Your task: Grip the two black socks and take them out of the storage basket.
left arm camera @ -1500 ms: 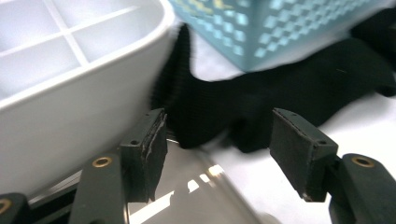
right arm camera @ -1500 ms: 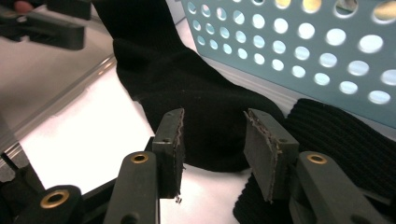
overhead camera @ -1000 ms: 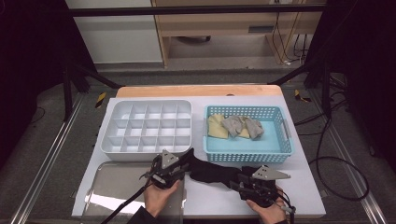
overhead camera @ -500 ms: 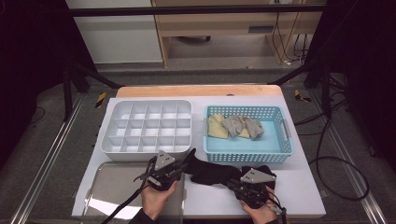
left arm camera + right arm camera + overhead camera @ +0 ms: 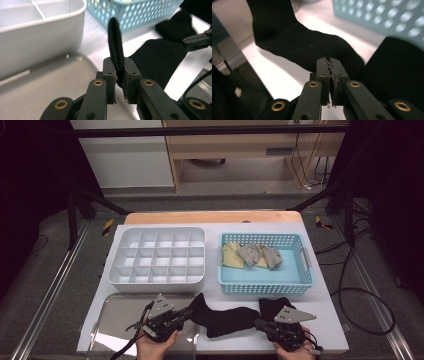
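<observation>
Far left of the white table (image 5: 320,227), near edge: a shiny metal tray (image 5: 107,320), lying flat. Behind it the white divided organizer (image 5: 157,257), compartments bare.

Left gripper (image 5: 186,314) sits over the tray's right edge, held in the person's left hand (image 5: 156,343). Its jaws have just been closing and now pinch a fold of the black sock (image 5: 227,317); in the left gripper view the doubled cloth stands up between the pads as a narrow ridge (image 5: 116,42) (pads pressed on it from both sides, with only the thickness of the cloth between them).

The sock itself lies stretched across the near middle of the table, just in front of the blue basket (image 5: 300,285), one end at the left gripper, the other reaching toward the right one.

Blue basket sits beside the organizer, to its right; inside are yellow and grey socks (image 5: 252,255) bunched at the back.

Right gripper (image 5: 260,324), near the table's front edge: jaws have just been closing as well and now stand all but together; in the right gripper view (image 5: 329,62) they meet at the sock's edge. A thin bit of cloth seems caught between the tips.
</observation>
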